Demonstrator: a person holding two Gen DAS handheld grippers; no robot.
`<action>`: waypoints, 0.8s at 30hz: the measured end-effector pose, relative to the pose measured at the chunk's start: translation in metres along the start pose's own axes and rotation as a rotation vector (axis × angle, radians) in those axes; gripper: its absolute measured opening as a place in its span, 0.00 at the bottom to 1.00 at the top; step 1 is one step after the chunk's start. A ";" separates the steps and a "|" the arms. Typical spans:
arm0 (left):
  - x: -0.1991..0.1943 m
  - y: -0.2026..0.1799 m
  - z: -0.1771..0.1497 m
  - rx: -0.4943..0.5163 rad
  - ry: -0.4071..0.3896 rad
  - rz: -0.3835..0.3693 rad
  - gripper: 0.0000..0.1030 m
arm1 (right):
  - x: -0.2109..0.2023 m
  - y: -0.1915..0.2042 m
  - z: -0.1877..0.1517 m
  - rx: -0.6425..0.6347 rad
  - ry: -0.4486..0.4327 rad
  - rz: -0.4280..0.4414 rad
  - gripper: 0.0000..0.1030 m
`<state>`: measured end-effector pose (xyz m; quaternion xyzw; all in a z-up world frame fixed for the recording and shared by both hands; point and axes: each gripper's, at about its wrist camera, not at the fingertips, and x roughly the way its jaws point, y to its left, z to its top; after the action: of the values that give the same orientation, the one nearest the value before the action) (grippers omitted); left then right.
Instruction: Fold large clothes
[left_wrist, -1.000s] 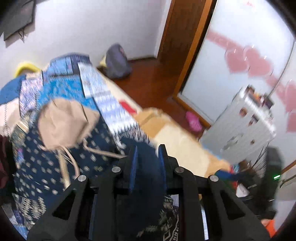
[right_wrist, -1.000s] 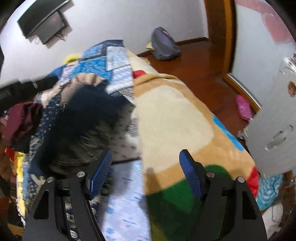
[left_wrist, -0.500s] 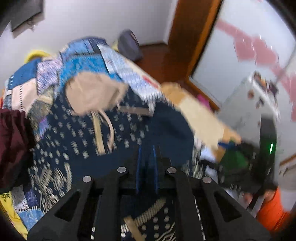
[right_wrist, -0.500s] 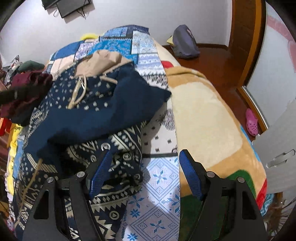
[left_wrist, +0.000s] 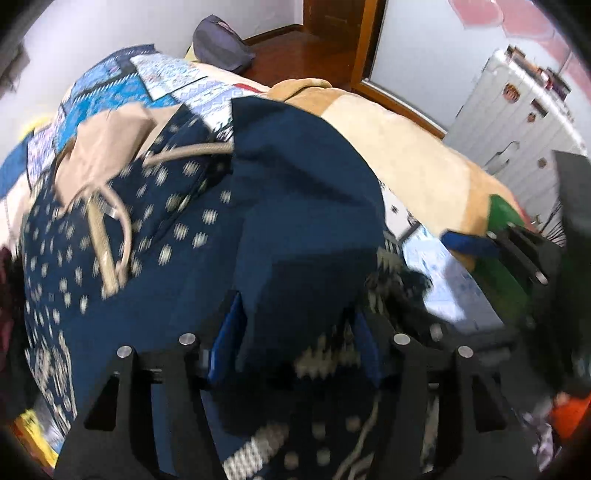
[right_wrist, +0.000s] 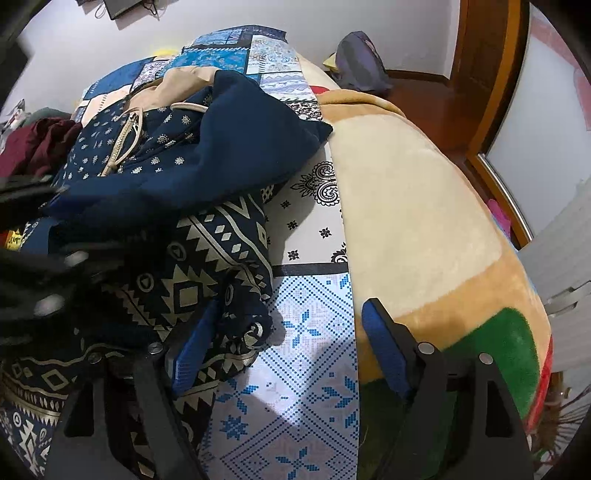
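Observation:
A navy hooded garment with pale print, a beige hood lining and drawstrings lies spread on the bed. A plain navy fold of it is laid across its body. My left gripper points steeply down over this fold; its jaws are opening, with the navy cloth lying loose between the blue pads. My right gripper hovers at the garment's patterned hem. Its jaws are opening too, the left pad beside the hem edge, with only bedcover between them.
A blue-and-white patchwork bedcover lies under the garment. A beige and green plush blanket covers the bed's right side. A maroon garment sits at the left. A grey backpack is on the wooden floor, and a white cabinet stands right.
My left gripper came down onto the garment, carrying the navy fold over the body, and went from shut to parted. My right gripper sank closer to the hem.

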<state>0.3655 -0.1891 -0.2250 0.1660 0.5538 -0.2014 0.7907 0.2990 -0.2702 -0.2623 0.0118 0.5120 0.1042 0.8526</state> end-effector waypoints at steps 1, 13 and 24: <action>0.002 -0.002 0.005 0.005 -0.006 0.009 0.55 | 0.000 0.000 0.000 0.001 0.001 0.000 0.75; -0.036 0.043 0.015 -0.095 -0.152 0.056 0.07 | 0.005 0.000 0.000 -0.002 0.017 0.012 0.76; -0.092 0.139 -0.100 -0.383 -0.173 0.072 0.07 | 0.003 0.017 0.005 -0.097 0.053 -0.019 0.75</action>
<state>0.3269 -0.0082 -0.1661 0.0144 0.5057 -0.0776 0.8591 0.3022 -0.2526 -0.2606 -0.0371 0.5289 0.1210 0.8392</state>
